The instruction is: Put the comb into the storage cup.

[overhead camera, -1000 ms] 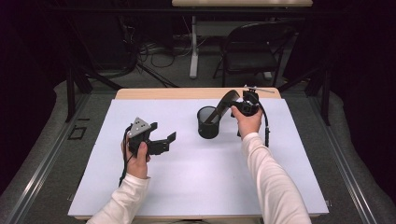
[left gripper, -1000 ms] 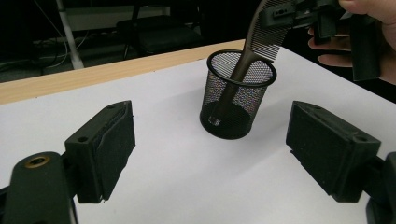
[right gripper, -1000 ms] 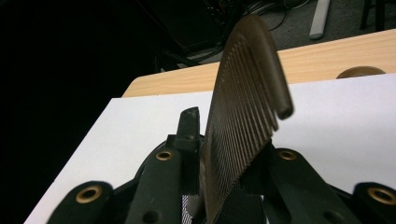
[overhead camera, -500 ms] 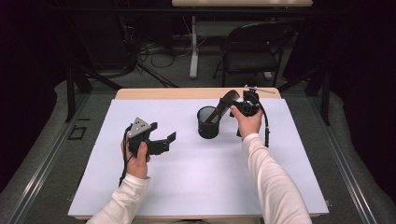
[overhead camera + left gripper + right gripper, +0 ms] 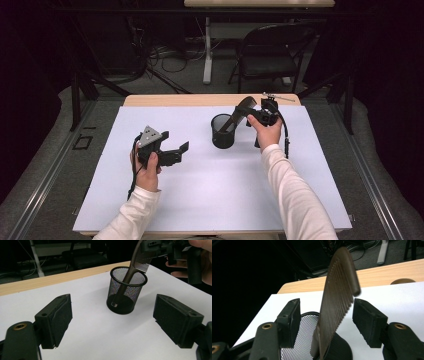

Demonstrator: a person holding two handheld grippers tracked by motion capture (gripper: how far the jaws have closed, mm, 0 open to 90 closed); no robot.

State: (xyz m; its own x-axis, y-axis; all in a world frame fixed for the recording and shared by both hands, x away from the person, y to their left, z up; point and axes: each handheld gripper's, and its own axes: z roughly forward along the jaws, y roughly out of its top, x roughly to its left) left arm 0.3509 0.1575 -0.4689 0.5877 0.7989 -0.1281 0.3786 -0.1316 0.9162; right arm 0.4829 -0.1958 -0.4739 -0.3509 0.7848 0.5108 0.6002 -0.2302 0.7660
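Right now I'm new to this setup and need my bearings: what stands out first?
A brown comb leans in a black mesh cup at the middle of the white table, handle down. The right gripper straddles its toothed end, jaws just opened and clear of it. The left gripper waits open, off to the cup's left.

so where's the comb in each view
High view: the comb leans out of the mesh cup at table centre, toward the right gripper.
Left gripper view: upper middle, handle down in the cup.
Right gripper view: centre, between the open jaws, untouched.
Shared landmark: the mesh cup.
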